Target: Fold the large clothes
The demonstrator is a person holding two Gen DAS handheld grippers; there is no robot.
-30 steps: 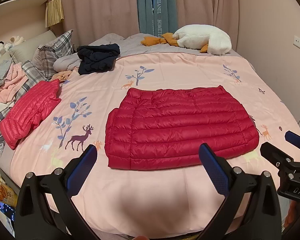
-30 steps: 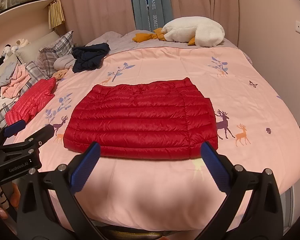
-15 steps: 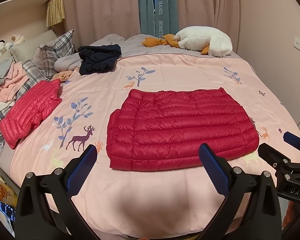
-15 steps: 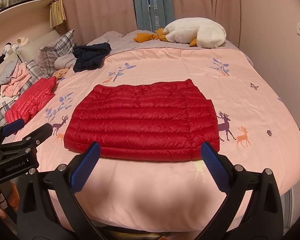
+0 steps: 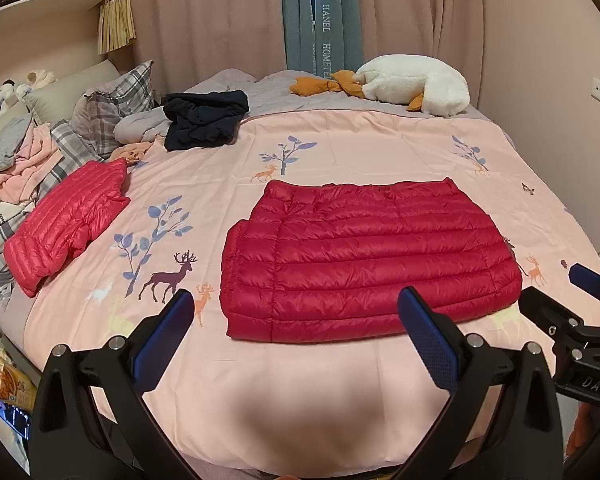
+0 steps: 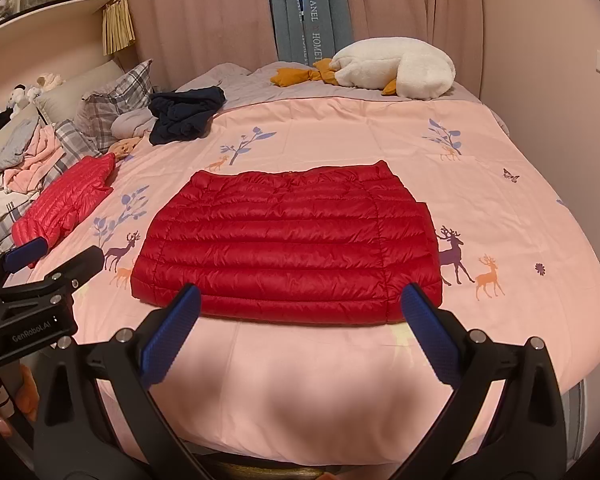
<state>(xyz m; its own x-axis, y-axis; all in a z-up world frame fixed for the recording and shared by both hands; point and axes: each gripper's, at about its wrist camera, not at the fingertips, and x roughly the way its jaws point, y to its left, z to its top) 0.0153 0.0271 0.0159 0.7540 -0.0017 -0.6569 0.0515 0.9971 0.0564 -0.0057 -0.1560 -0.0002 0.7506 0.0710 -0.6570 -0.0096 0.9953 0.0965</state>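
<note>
A dark red quilted down jacket (image 5: pixel 364 256) lies flat on the pink bedspread, folded into a rectangle; it also shows in the right wrist view (image 6: pixel 288 240). My left gripper (image 5: pixel 296 340) is open and empty, held off the near edge of the bed, in front of the jacket's near hem. My right gripper (image 6: pixel 300 340) is open and empty, also in front of the near hem. Each gripper shows at the edge of the other's view: the right one (image 5: pixel 572 316), the left one (image 6: pixel 40 280).
A second, lighter red down jacket (image 5: pixel 64 224) lies folded at the left near plaid pillows (image 5: pixel 112 108). A dark navy garment (image 5: pixel 204 120) lies farther back. A white goose plush (image 5: pixel 412 84) lies by the curtains. The wall stands at the right.
Both grippers have drawn back slightly and risen a little; the jacket has not moved. Both stay open.
</note>
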